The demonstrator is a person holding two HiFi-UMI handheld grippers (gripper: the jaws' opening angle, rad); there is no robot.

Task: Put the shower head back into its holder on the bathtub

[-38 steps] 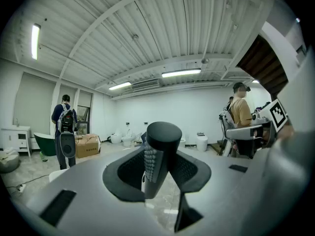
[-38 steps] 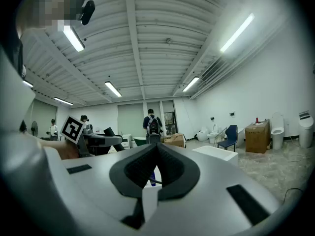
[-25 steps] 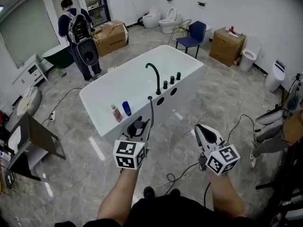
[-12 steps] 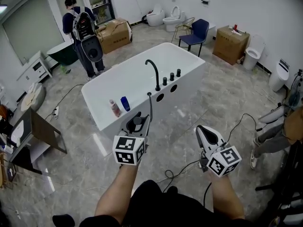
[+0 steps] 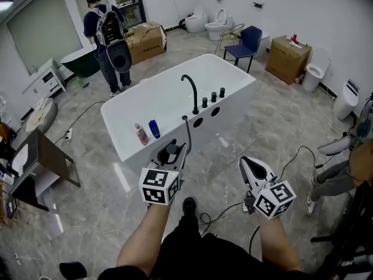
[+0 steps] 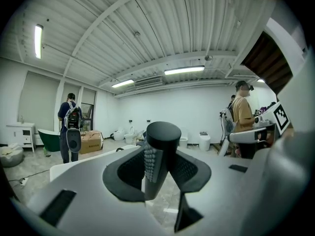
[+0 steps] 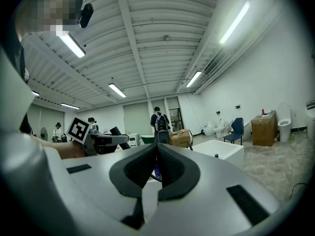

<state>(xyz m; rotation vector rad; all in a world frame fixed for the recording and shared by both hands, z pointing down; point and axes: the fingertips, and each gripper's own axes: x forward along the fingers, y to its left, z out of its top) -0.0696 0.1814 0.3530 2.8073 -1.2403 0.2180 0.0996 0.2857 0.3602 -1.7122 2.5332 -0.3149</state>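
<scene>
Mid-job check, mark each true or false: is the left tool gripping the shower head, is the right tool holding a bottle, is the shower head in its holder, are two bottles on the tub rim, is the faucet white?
1. The left tool is closed on the shower head. True.
2. The right tool holds a bottle. False: its jaws are together with nothing between them.
3. The shower head sits in its holder. False: it is in the left tool, held in front of the bathtub.
4. A pink bottle and a blue bottle stand on the tub's rim. True.
5. The faucet is white. False: it is black.
</scene>
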